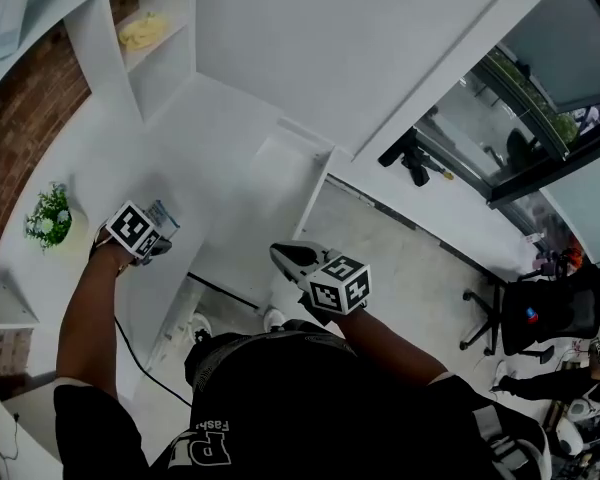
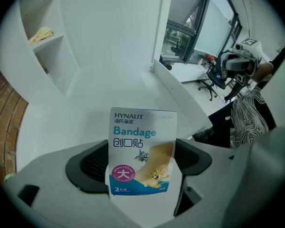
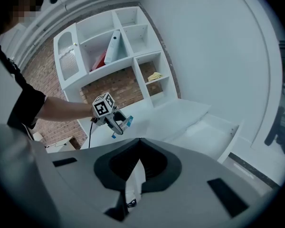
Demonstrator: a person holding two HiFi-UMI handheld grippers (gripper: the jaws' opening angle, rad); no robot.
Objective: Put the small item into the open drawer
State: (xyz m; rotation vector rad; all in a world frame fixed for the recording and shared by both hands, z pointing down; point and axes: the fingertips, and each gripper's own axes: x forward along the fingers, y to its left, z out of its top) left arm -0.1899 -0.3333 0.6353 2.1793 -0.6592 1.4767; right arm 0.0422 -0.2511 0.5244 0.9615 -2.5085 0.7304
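Left gripper [image 1: 158, 236] is hovering over the white surface [image 1: 195, 133], jaws pinching a bandage packet [image 2: 141, 148] upright by its lower half. Right gripper [image 3: 135, 170] is hanging near the open drawer [image 1: 272, 178], jaws pressed together with nothing between them. Packet is sitting left of the drawer, outside it. Small potted plant [image 1: 48, 218] is standing left of the left gripper.
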